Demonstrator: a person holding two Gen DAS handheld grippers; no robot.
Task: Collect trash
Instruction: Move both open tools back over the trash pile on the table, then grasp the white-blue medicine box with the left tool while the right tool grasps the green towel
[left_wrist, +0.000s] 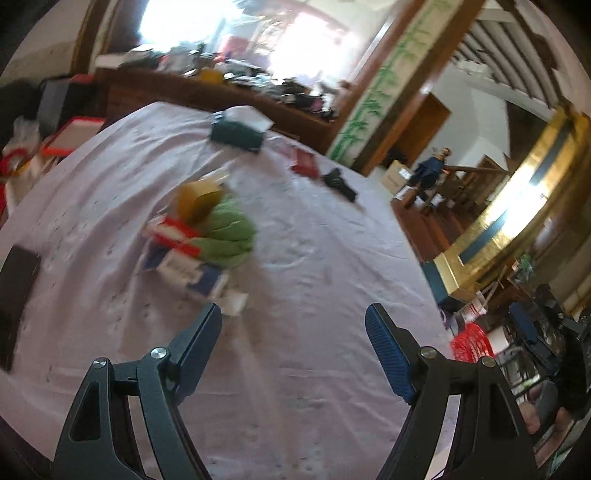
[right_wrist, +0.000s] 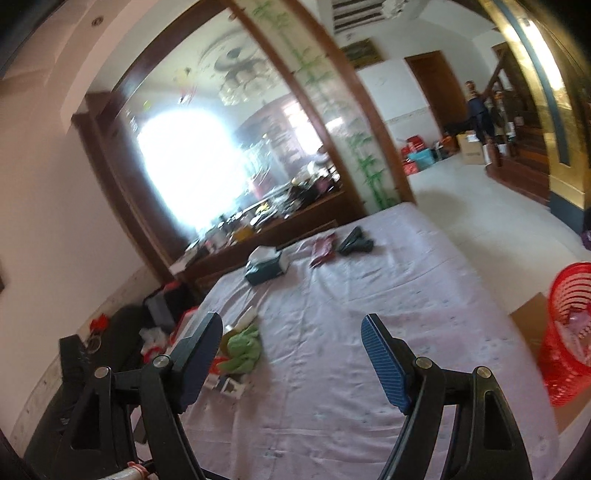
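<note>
A heap of trash lies on the pale purple bed sheet (left_wrist: 314, 280): a crumpled green wrapper (left_wrist: 227, 232), a brown paper piece (left_wrist: 197, 199) and red, white and blue cartons (left_wrist: 177, 247). My left gripper (left_wrist: 293, 325) is open and empty, just short of the heap and to its right. In the right wrist view the green wrapper (right_wrist: 243, 349) lies at the bed's left side, beside my open, empty right gripper (right_wrist: 291, 332). A red mesh bin (right_wrist: 570, 332) stands on the floor right of the bed; it also shows in the left wrist view (left_wrist: 472, 343).
Further up the bed lie a dark green tissue box (left_wrist: 236, 133), a red packet (left_wrist: 304, 162) and a black object (left_wrist: 340, 182). A dark flat item (left_wrist: 16, 295) lies at the bed's left edge. A cluttered wooden sideboard (right_wrist: 266, 221) stands behind the bed. A person (left_wrist: 432, 170) stands far off.
</note>
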